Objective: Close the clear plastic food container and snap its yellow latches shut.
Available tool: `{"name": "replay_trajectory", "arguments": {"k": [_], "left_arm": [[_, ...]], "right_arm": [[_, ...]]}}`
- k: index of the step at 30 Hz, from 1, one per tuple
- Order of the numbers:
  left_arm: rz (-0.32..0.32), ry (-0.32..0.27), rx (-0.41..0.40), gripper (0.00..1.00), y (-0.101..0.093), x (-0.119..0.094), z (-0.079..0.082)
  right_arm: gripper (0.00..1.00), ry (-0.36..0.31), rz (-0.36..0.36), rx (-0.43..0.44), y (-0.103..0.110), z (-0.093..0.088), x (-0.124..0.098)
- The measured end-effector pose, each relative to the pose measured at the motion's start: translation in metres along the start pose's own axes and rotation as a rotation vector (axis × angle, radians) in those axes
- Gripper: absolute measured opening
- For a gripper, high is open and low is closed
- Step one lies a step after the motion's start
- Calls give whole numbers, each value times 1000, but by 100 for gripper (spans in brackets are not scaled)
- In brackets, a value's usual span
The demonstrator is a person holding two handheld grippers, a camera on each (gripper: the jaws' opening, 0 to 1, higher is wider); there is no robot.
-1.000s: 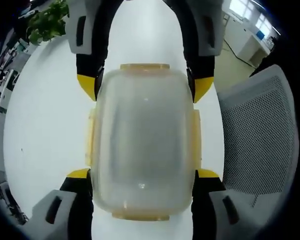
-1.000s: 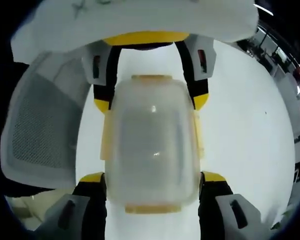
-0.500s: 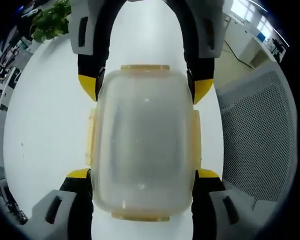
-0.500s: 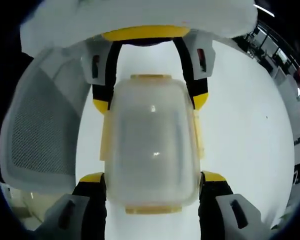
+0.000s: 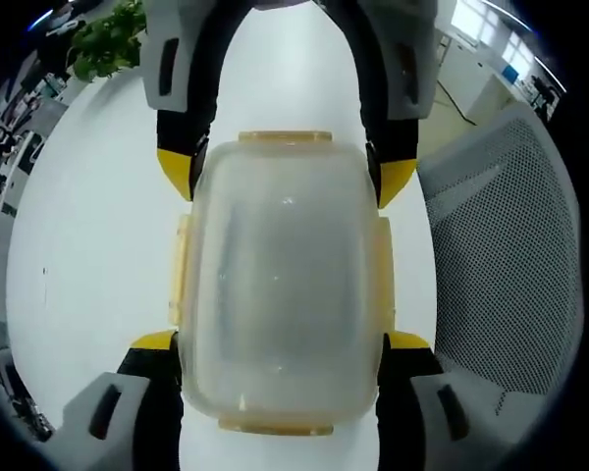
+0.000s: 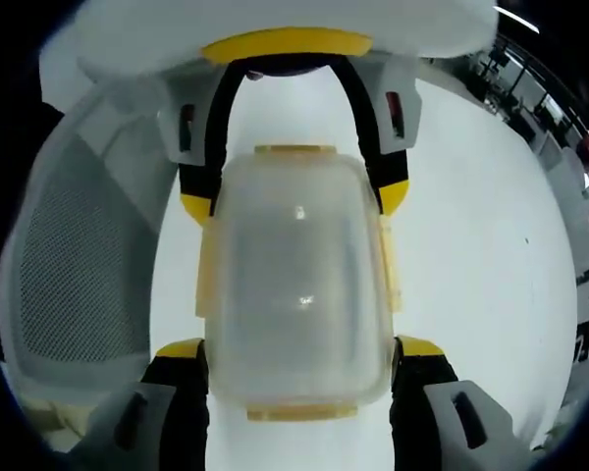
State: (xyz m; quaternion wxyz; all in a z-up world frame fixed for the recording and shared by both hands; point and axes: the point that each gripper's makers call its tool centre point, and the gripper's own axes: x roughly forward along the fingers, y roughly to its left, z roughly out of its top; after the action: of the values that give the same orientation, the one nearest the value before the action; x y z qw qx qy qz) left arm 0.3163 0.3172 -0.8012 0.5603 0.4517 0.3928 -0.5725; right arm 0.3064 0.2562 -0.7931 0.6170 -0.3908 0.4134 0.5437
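Food container [image 5: 280, 285], clear, lid on, yellow latches [image 5: 284, 136]: over white bench [image 5: 88, 226], gripped between left tongs [image 5: 280, 339] at 6 o'clock and right tongs [image 6: 296, 345], both clamping its sides.

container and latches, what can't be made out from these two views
- Left gripper view: whether the yellow latches are snapped; seen from above, their catches are hidden by the lid of the container.
- Right gripper view: what is inside the container; the cloudy lid blurs it.
- Both views: the table under the container is covered by it.
- Right gripper view: the chair is cut off by the edge.
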Motion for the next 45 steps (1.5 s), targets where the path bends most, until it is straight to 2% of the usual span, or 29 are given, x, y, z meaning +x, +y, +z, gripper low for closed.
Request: {"name": "replay_trajectory", "arguments": {"k": [38,45], "left_arm": [[3,-31,-13,81,1,-18,-54],[4,-18,-20,82,1,-20,-64]], "right_arm": [[77,9,-14,5,0,54,21],[77,1,-15,-1,0,64,25]]}}
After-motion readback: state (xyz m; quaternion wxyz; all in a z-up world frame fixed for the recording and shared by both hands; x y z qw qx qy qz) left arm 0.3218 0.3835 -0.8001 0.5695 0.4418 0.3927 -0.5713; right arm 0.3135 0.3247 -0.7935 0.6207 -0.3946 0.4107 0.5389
